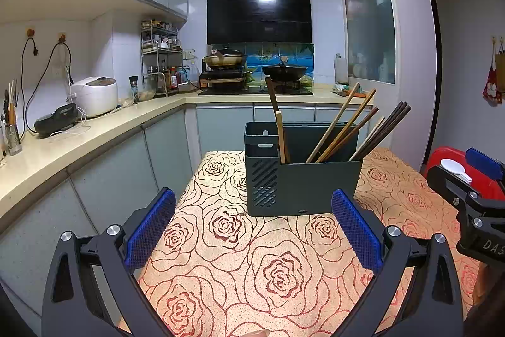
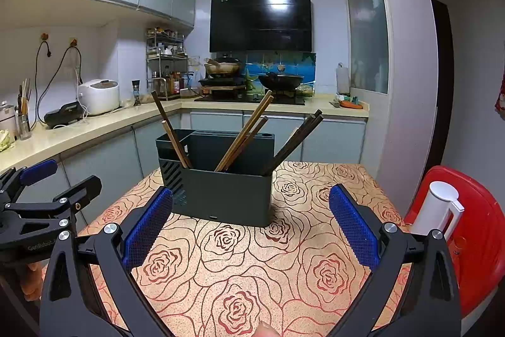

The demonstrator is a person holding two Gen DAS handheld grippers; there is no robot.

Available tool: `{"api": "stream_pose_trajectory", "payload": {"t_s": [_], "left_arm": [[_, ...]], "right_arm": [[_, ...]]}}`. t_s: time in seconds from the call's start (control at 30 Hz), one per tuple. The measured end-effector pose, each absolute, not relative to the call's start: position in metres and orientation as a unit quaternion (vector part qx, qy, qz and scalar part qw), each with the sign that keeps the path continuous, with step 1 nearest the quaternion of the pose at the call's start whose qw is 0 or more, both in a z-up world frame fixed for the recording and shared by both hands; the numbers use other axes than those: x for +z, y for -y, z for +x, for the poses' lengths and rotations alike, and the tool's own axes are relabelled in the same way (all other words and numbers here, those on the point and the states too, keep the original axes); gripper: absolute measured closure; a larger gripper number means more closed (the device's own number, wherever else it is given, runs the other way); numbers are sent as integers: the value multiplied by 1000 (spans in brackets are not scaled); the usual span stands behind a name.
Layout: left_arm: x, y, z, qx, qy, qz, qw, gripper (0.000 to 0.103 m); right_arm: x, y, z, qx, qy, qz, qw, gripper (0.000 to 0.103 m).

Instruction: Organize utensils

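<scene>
A dark grey utensil holder [image 1: 303, 179] stands on the rose-patterned table [image 1: 240, 267], and it also shows in the right wrist view [image 2: 221, 195]. Several chopsticks [image 1: 347, 128] lean in it, light wood and dark ones; they also show in the right wrist view [image 2: 246, 135]. My left gripper [image 1: 252, 229] is open and empty, held short of the holder. My right gripper [image 2: 251, 229] is open and empty, also short of the holder. The right gripper shows at the right edge of the left view [image 1: 473, 204]; the left gripper shows at the left edge of the right view [image 2: 41, 204].
A red chair [image 2: 473, 242] with a white kettle [image 2: 435, 207] stands right of the table. A kitchen counter [image 1: 94, 135] runs along the left and back with a rice cooker [image 1: 94, 94], a stove and pans [image 1: 255, 65].
</scene>
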State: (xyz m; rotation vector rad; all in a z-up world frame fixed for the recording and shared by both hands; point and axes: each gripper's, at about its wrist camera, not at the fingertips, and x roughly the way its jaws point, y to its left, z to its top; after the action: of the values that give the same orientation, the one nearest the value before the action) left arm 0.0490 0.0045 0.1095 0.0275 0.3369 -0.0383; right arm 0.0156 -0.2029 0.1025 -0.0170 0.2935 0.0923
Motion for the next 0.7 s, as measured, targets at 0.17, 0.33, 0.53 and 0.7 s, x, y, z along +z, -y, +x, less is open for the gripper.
{"api": "stream_pose_trajectory", "payload": {"t_s": [0.17,0.33,0.53,0.7], "left_arm": [[110,-4,48,-18,-167,13,986,7],[110,-3,46,-18,-166,14,986,7],[111,-4,46,-15,-166,13,986,7],[113,-5,46,-14,-166,12,986,7]], "right_arm": [[103,203,16,46,-147,-7,988,7],[103,203,15,47,-145,-8,988,7],[104,201,14,44,-138,-11,989,7],[103,199,13,45,-138,-9,989,7]]}}
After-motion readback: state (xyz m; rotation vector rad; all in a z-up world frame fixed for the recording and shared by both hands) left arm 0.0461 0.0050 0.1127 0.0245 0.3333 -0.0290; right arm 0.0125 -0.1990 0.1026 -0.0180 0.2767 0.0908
